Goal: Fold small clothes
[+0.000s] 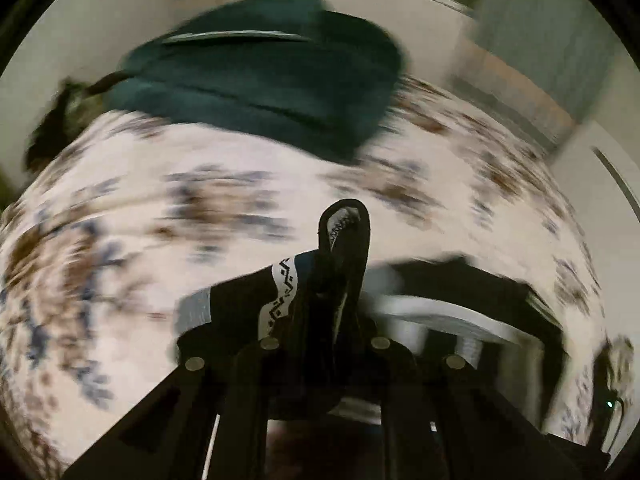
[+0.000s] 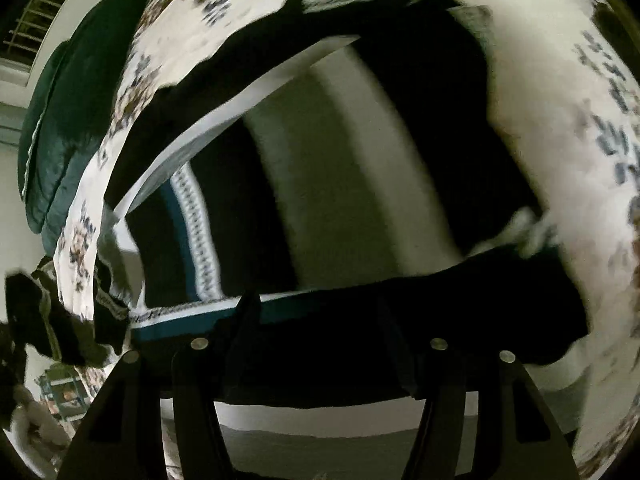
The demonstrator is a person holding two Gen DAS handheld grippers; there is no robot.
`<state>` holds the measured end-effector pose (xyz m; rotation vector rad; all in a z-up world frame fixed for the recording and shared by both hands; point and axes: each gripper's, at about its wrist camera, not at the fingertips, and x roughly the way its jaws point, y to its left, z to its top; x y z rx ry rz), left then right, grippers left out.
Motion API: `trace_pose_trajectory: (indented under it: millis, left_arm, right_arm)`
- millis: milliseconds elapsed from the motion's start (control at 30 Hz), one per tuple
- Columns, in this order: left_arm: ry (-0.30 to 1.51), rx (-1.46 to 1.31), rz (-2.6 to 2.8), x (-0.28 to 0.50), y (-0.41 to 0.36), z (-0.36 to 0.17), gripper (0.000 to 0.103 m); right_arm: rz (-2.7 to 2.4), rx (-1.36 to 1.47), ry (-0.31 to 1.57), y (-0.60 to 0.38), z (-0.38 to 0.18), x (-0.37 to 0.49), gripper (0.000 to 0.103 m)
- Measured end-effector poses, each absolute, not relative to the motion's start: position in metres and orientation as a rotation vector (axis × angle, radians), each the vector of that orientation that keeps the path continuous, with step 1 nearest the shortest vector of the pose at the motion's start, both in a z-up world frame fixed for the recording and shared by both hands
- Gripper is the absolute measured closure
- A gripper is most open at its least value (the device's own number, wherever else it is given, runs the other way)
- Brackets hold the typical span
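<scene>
The left gripper [image 1: 344, 240] was closed on a bunched edge of the garment [image 1: 240, 304], a dark knit with a white patterned band, and the pinched loop of cloth stood up between its fingers. That grip looked meant to lift one edge so it could be carried over the rest. The right gripper [image 2: 320, 320] had its fingers apart, with the garment's [image 2: 360, 184] near hem lying across them; whether they pressed on the cloth or merely sat under it could not be told, since the tips were lost against the dark fabric. Beyond that hem the garment spread out flat, its pale stripes and teal trim showing, apparently stretched between the two grippers to keep it smooth for the fold. It lay on a floral sheet [image 1: 120, 220], likely a bed. At the far side sat a dark green pillow [image 1: 260, 68], well apart from the work. Heavy blur suggested quick movement.
</scene>
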<state>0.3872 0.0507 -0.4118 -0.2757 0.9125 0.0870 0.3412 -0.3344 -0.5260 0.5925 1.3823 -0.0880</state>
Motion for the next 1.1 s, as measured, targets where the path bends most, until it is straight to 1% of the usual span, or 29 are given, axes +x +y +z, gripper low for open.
trace_pose_trajectory:
  millis: [33, 133, 167, 233, 267, 300, 333, 367, 400, 433, 567, 700, 833, 967, 1000, 1033, 1067, 1100]
  left_arm:
    - [0.922, -0.277, 0.031, 0.392, 0.013, -0.412, 0.093]
    - [0.948, -0.280, -0.084, 0.398, -0.067, -0.413, 0.092]
    - [0.963, -0.278, -0.116, 0.398, -0.093, -0.413, 0.090]
    - [0.990, -0.267, -0.159, 0.398, -0.140, -0.414, 0.089]
    - [0.982, -0.260, -0.170, 0.395, -0.156, -0.411, 0.084]
    - [0.972, -0.252, -0.176, 0.392, -0.168, -0.409, 0.071]
    - [0.964, -0.245, -0.189, 0.390, -0.177, -0.407, 0.062]
    - [0.953, -0.237, -0.195, 0.389, -0.181, -0.404, 0.038]
    - [0.942, -0.224, -0.183, 0.387, -0.180, -0.401, 0.018]
    - [0.928, -0.213, -0.163, 0.385, -0.180, -0.399, 0.015]
    - [0.881, -0.137, -0.003, 0.366, -0.142, -0.396, 0.015]
    - [0.901, -0.071, 0.214, 0.341, -0.070, -0.407, 0.015]
    - [0.984, -0.085, 0.388, 0.315, -0.009, -0.433, 0.015]
    - [1.018, -0.127, 0.497, 0.301, 0.024, -0.450, 0.015]
    - [1.024, -0.134, 0.519, 0.299, 0.030, -0.454, 0.015]
    - [1.031, -0.141, 0.531, 0.298, 0.033, -0.458, 0.015]
    - [1.034, -0.149, 0.540, 0.299, 0.036, -0.461, 0.015]
    - [1.037, -0.158, 0.543, 0.300, 0.038, -0.463, 0.015]
  right_arm:
    - [-0.092, 0.596, 1.378, -0.346, -0.524, 0.340, 0.040]
    - [-0.108, 0.595, 1.367, -0.380, -0.520, 0.334, 0.040]
    - [-0.113, 0.596, 1.365, -0.392, -0.518, 0.334, 0.040]
    - [-0.124, 0.597, 1.368, -0.416, -0.517, 0.332, 0.040]
    - [-0.130, 0.597, 1.369, -0.428, -0.516, 0.331, 0.040]
    - [-0.135, 0.594, 1.370, -0.436, -0.516, 0.328, 0.040]
    - [-0.139, 0.590, 1.377, -0.446, -0.516, 0.326, 0.040]
    - [-0.137, 0.593, 1.380, -0.456, -0.515, 0.325, 0.040]
    - [-0.133, 0.597, 1.381, -0.461, -0.514, 0.323, 0.040]
    - [-0.126, 0.603, 1.382, -0.467, -0.512, 0.323, 0.040]
    - [-0.044, 0.653, 1.355, -0.474, -0.502, 0.328, 0.040]
    - [0.063, 0.676, 1.331, -0.449, -0.500, 0.362, 0.040]
    - [0.129, 0.672, 1.340, -0.409, -0.517, 0.414, 0.040]
    - [0.144, 0.612, 1.416, -0.369, -0.551, 0.458, 0.040]
    - [0.139, 0.576, 1.436, -0.359, -0.560, 0.466, 0.053]
    - [0.133, 0.546, 1.443, -0.351, -0.563, 0.469, 0.070]
    - [0.111, 0.490, 1.437, -0.345, -0.562, 0.471, 0.099]
    - [0.102, 0.458, 1.410, -0.341, -0.556, 0.470, 0.099]
